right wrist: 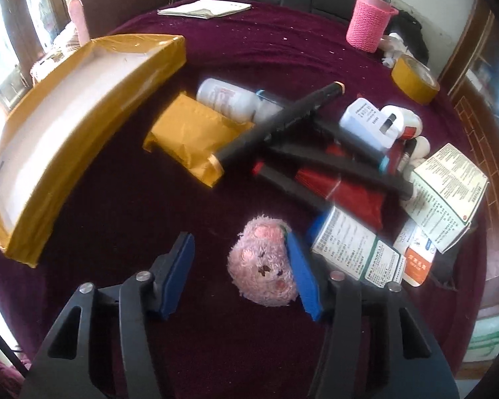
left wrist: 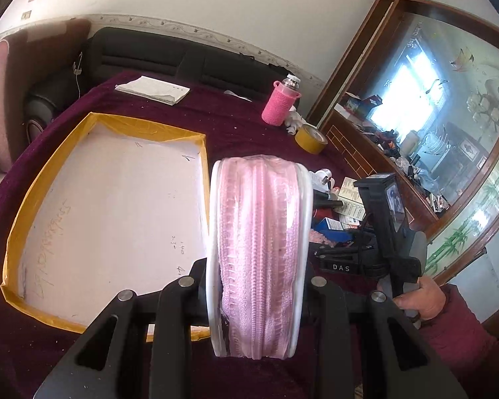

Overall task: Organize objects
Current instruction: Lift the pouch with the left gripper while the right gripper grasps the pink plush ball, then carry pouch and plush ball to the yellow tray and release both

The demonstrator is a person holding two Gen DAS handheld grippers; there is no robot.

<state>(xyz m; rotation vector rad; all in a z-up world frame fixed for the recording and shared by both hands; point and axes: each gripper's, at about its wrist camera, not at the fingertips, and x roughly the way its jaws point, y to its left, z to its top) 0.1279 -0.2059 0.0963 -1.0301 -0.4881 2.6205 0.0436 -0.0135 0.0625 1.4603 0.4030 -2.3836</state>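
Between left fingers (left wrist: pixel 254 286): pink roll (left wrist: pixel 259 252) clamped, for tray (left wrist: pixel 16 232) | right fingers (right wrist: pixel 239 276): apart, straddling plush bear (right wrist: pixel 264 266), no squeeze yet

One tray (right wrist: pixel 83 106), one plush (right wrist: pixel 266 266), one tape roll (right wrist: pixel 412 81).

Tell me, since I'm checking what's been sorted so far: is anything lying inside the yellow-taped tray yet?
No, the left wrist view shows the yellow-taped tray with a bare white floor, only pen marks on it.
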